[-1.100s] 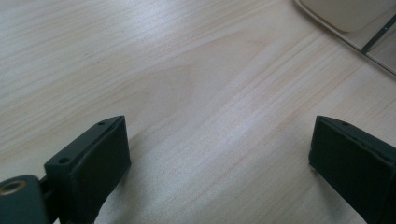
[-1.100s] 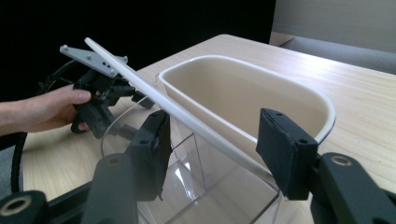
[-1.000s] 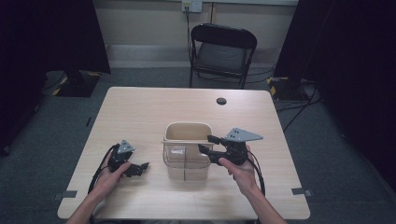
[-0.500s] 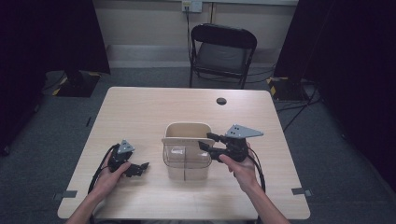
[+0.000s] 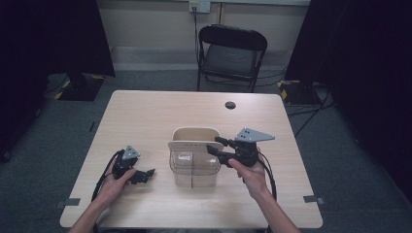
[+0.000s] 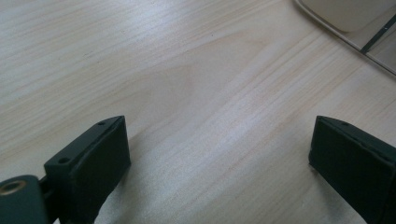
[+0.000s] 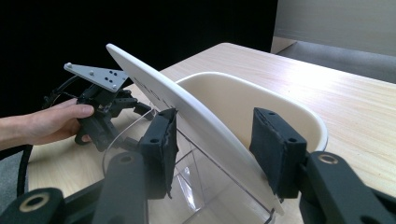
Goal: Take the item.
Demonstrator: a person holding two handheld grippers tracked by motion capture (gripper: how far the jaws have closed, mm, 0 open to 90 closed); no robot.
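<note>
- Standing near the middle of the wooden worktop (image 5: 145, 116), toward the person's edge: a clear plastic container (image 5: 193, 170) with a cream lid (image 5: 195, 145).
- Lid raised and tilted, hinged open over the container, one cream half behind it lying as an open shell (image 7: 261, 100).
- Lid's long axis running left to right across the worktop in the high view; in the right gripper view its thin edge slanting from upper left down to lower right.
- Right gripper (image 5: 217, 148) just right of the container, fingers (image 7: 161, 140) having just been closing, now clamped on the lid's edge, one pad on each face.
- Left gripper (image 5: 145, 174) well left of the container, resting low on the worktop, fingers (image 6: 93, 158) wide apart with bare wood between them.
- Corner of the container at the top right of the left gripper view (image 6: 345, 11).
- Beyond the container: a small dark round spot (image 5: 230, 105) on the worktop's far part, and a black folding chair (image 5: 232, 53) behind the far edge.
- Nothing standing between either gripper and the container.
</note>
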